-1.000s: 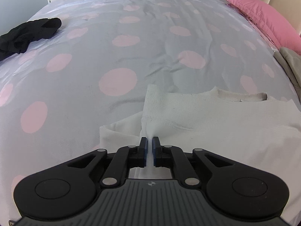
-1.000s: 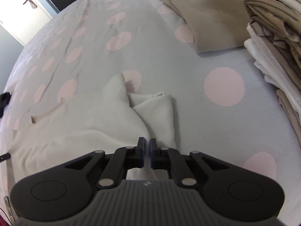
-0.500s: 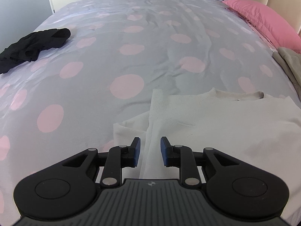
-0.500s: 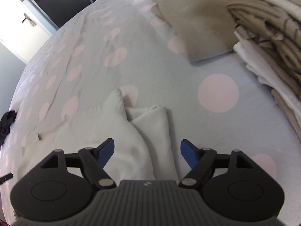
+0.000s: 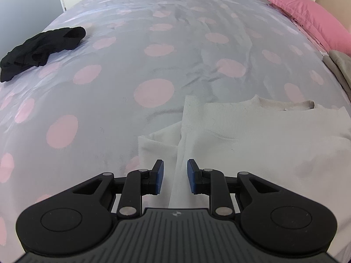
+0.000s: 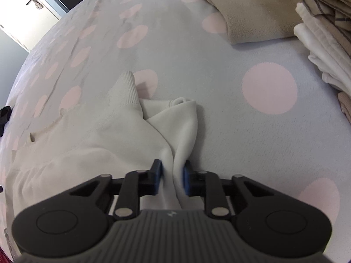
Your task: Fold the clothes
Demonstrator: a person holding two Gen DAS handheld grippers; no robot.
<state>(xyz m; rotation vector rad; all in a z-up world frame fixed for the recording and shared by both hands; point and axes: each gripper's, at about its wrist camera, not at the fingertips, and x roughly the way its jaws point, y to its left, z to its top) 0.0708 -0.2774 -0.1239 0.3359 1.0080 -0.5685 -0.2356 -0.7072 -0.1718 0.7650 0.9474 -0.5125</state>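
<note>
The cream sweater (image 5: 252, 135), spread on the dotted bedspread (image 5: 131, 65) below the pink pillow (image 5: 311, 17), is judged only part-folded: the left gripper (image 5: 174, 176) is parted and empty, the right gripper (image 6: 172, 176) pinched on sweater fabric.

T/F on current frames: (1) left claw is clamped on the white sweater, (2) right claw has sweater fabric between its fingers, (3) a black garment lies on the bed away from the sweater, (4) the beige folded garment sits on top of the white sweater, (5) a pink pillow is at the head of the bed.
1. False. The left claw is open; the white sweater lies under the gap, not pinched.
2. True. The right claw has a bunched fold of the sweater between its fingers.
3. True. The black garment lies far left on the polka-dot bedspread, apart from the sweater.
4. False. The beige folded garment lies on the bedspread, apart from the sweater.
5. True. The pink pillow shows at upper right.
</note>
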